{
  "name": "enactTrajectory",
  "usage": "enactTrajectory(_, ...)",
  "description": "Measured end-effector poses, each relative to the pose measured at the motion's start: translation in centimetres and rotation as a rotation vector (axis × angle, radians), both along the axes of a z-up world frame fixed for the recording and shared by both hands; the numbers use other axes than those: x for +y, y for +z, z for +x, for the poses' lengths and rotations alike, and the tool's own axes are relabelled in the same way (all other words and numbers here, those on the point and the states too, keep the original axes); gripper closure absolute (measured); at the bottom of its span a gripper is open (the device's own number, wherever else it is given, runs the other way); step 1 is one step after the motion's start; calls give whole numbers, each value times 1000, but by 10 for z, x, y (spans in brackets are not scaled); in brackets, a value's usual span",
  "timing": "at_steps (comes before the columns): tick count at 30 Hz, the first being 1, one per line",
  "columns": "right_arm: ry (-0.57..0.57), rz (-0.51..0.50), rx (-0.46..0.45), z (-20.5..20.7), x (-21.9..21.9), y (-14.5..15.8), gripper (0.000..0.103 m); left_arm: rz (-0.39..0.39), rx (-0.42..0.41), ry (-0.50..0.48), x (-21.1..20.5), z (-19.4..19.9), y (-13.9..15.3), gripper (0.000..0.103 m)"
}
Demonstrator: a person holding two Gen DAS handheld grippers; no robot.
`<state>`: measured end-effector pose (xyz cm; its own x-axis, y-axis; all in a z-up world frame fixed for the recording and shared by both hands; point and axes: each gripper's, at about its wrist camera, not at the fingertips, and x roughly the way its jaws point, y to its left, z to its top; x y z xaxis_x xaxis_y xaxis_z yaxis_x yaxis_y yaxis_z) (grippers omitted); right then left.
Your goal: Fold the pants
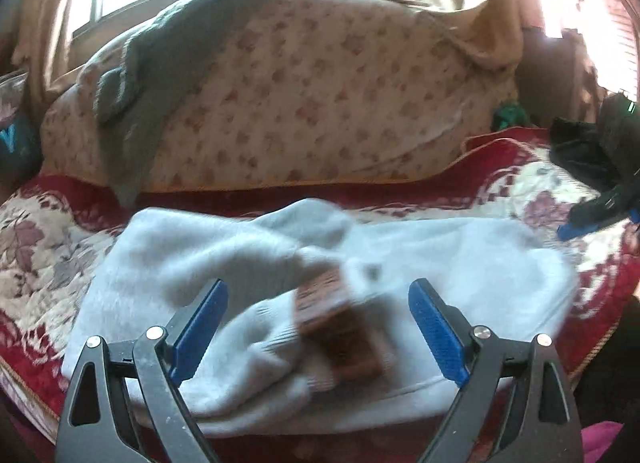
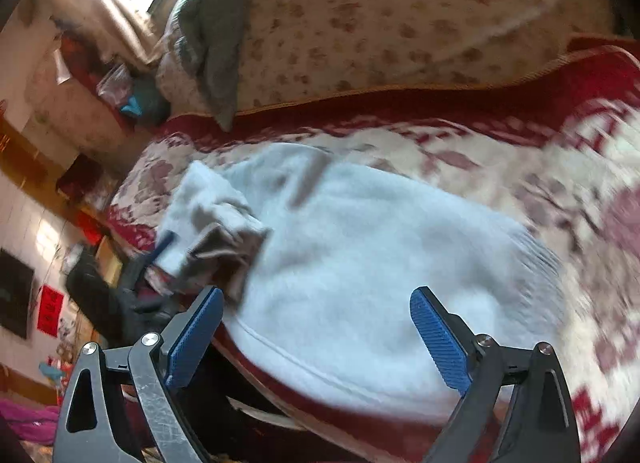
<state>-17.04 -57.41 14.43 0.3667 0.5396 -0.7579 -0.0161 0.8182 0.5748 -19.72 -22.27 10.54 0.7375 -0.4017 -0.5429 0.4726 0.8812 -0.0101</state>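
While both views were blurred, the pale fleecy pants (image 1: 248,271) lay bunched near the front edge of the bed, on a red-and-cream woven floral bedspread (image 1: 36,247). The left hand-held gripper (image 1: 318,323) and the right hand-held gripper (image 2: 316,327) hung spread above them, holding nothing. A flower-printed quilt (image 1: 312,103) was heaped behind, below bright windows.

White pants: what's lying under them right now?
The white pants lie on a red and cream floral blanket, which shows all around them. A brown tag sits on top. Whatever is beneath the pants' middle is covered. Both sets of jaws are open.
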Motion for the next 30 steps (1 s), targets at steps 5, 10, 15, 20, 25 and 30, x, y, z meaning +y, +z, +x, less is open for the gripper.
enactTrajectory(5,-130,56,58,-35,-41,-16,4,-66,105,-114,-24,-14,1,11)
enactTrajectory(10,-198,128,83,-63,-63,-26,3,-84,200,-207,-46,-28,-10,11)
enactTrajectory(15,-286,250,138,-75,-74,-54,1,-63,254,-247,-63,-43,-26,11)
enactTrajectory(20,-339,438,173,-77,-68,-90,0,-61,273,-268,-74,-46,-33,11)
enactTrajectory(25,-395,502,154,-69,-61,-110,0,-46,263,-256,-80,-54,-41,11)
enactTrajectory(30,-423,509,145,-57,-54,-123,0,-97,278,-211,-75,-57,-45,11)
